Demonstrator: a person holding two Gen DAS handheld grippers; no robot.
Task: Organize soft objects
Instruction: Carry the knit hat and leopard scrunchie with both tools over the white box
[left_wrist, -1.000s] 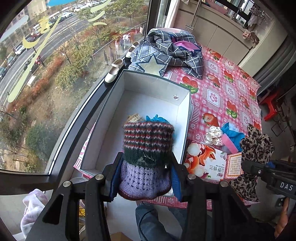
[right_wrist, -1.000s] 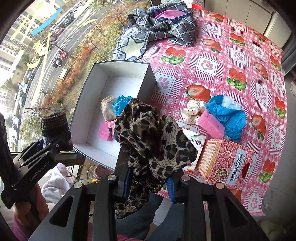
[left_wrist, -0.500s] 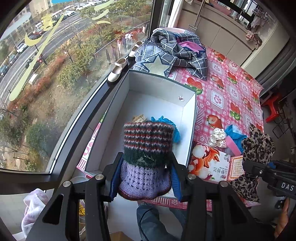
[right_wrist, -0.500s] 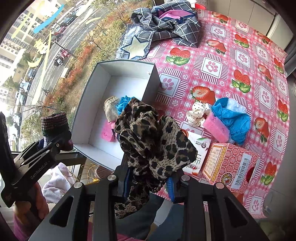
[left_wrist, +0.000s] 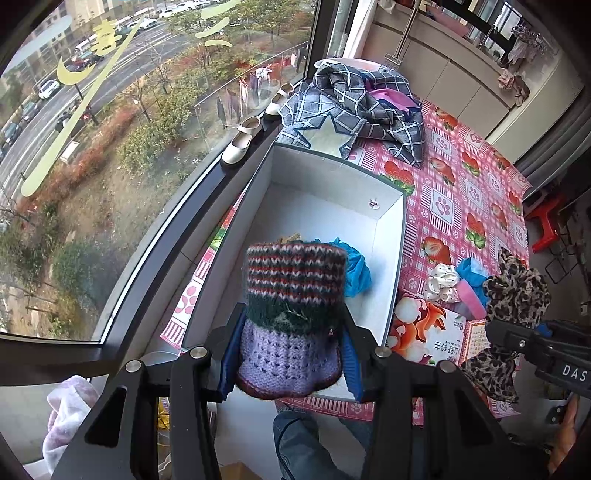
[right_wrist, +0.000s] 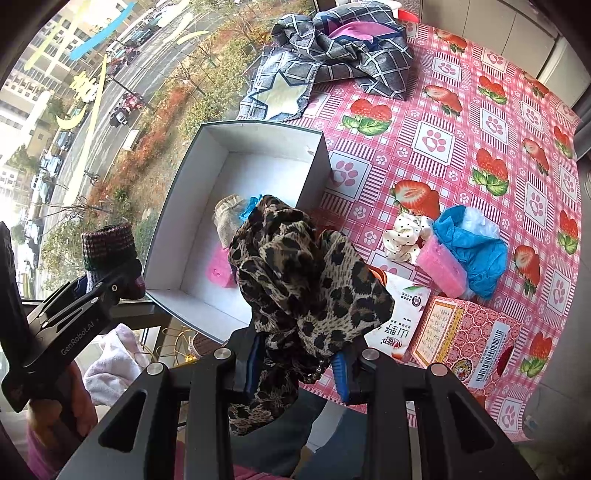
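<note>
The left claw (left_wrist: 290, 354) grips a striped knitted piece (left_wrist: 293, 314), held above the near end of the open white box (left_wrist: 391, 266). The right claw (right_wrist: 297, 363) clamps a leopard-print cloth (right_wrist: 306, 288) just right of the box, over the near edge of the table (right_wrist: 461, 122).

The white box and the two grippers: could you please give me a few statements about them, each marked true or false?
1. The left gripper is shut on the knitted hat. True.
2. The right gripper has its jaws open with nothing between them. False: they clamp the leopard-print scarf.
3. The white box already holds a pink item. True.
4. The blue cloth beside the polka-dot scrunchie lies inside the box. False: it lies on the tablecloth.
</note>
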